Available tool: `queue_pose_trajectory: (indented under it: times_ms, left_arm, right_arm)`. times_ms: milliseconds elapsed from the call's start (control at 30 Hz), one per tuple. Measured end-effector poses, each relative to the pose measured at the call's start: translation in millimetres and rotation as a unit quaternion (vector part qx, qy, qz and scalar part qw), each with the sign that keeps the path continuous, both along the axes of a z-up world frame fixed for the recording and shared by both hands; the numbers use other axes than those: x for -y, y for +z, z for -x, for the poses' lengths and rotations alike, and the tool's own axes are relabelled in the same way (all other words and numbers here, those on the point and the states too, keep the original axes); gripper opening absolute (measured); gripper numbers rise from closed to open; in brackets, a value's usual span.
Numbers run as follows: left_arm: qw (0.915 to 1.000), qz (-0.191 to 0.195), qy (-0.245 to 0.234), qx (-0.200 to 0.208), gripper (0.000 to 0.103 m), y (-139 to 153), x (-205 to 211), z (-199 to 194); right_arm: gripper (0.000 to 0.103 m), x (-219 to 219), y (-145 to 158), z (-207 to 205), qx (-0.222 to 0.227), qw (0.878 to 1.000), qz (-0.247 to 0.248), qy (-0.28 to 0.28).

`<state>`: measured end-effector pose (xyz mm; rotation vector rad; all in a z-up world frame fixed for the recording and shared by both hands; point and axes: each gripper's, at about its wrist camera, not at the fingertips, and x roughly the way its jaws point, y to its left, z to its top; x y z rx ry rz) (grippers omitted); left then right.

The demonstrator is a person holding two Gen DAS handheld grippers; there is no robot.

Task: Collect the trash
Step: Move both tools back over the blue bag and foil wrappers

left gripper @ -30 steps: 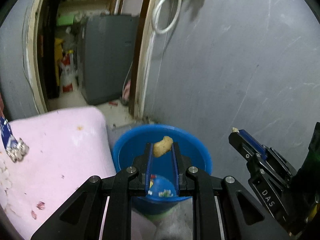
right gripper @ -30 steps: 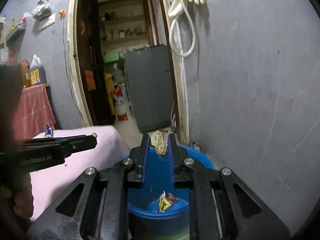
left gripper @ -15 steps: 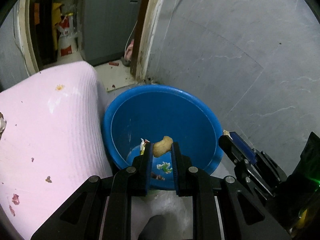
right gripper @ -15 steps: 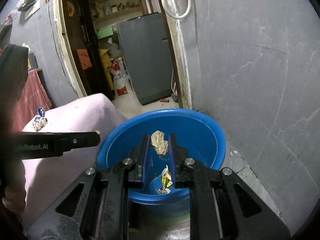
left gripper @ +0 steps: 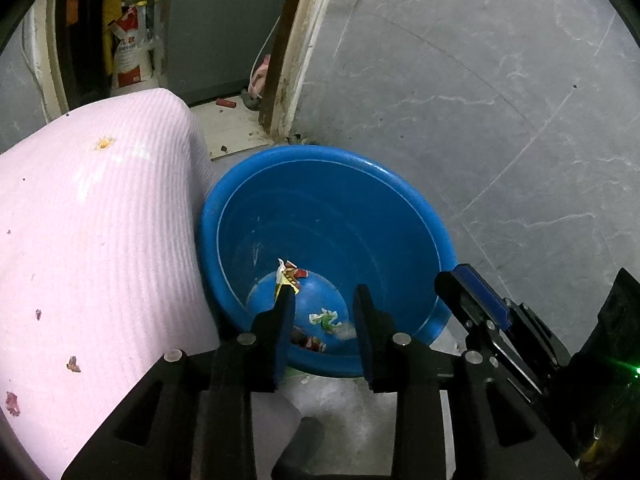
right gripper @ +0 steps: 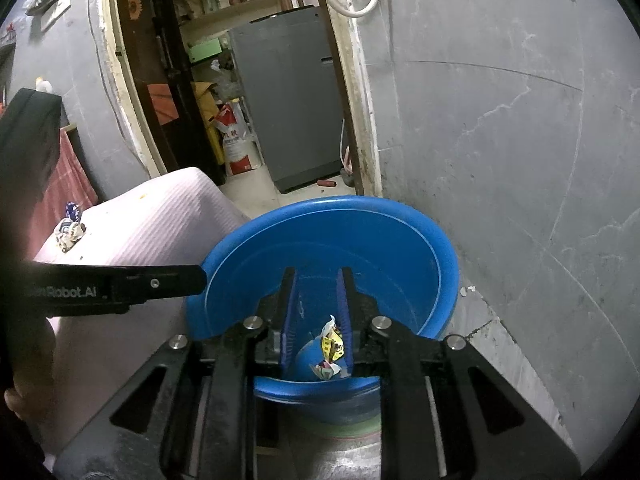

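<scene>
A blue plastic tub (left gripper: 332, 168) stands on the floor against the grey wall; it also shows in the right wrist view (right gripper: 400, 220). Crumpled wrappers (left gripper: 289, 276) lie at its bottom, also seen in the right wrist view (right gripper: 331, 344). My left gripper (left gripper: 323, 298) is open and empty over the tub's near rim. My right gripper (right gripper: 317, 276) is open and empty above the tub. A crumpled wrapper (right gripper: 69, 232) lies on the pink cloth surface (right gripper: 160, 216).
The pink cloth surface (left gripper: 80, 220) sits just left of the tub, with small scraps (left gripper: 73, 364) on it. The grey wall (left gripper: 480, 100) is close on the right. A doorway (right gripper: 248, 100) behind shows a grey cabinet and sacks.
Both grippers opened over the tub. The brown pieces they held are gone from between the fingers. Both views have moved closer and lower toward the tub.
</scene>
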<state>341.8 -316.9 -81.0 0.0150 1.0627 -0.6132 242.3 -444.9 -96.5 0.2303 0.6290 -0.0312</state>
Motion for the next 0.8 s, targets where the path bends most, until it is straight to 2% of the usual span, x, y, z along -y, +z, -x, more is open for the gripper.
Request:
queue_pose_trajectory:
  times_ms: [200, 400, 500, 633, 767, 800]
  left_arm:
    - [0.9997, 0.015, 0.006, 0.019, 0.036, 11.9, -10.5, 4.9]
    - [0.9965, 0.041, 0.026, 0.069, 0.048, 44.5, -37.1, 12.2]
    - [0.9922, 0.057, 0.041, 0.103, 0.06, 65.1, -56.2, 18.0]
    - [0.9833, 0.08, 0.065, 0.15, 0.081, 95.1, -85.2, 27.6]
    - [0.9734, 0.09, 0.083, 0.194, 0.083, 122.2, -107.2, 37.9]
    - [0.9706, 0.087, 0.09, 0.206, 0.089, 128.8, -113.2, 41.2]
  right_arm:
    - [0.029, -2.1, 13.6, 4.1, 0.017, 1.0, 0.006, -0.006]
    - [0.049, -5.2, 45.6, 16.2, 0.057, 0.998, 0.016, -0.019]
    - [0.062, -10.0, 65.0, 23.2, 0.082, 0.996, 0.021, -0.022]
    - [0.086, -21.2, 92.0, 34.4, 0.122, 0.992, 0.02, -0.018]
    - [0.102, -37.5, 117.3, 43.0, 0.158, 0.987, 0.025, -0.01]
    - [0.103, -42.9, 123.1, 44.5, 0.167, 0.986, 0.026, -0.007]
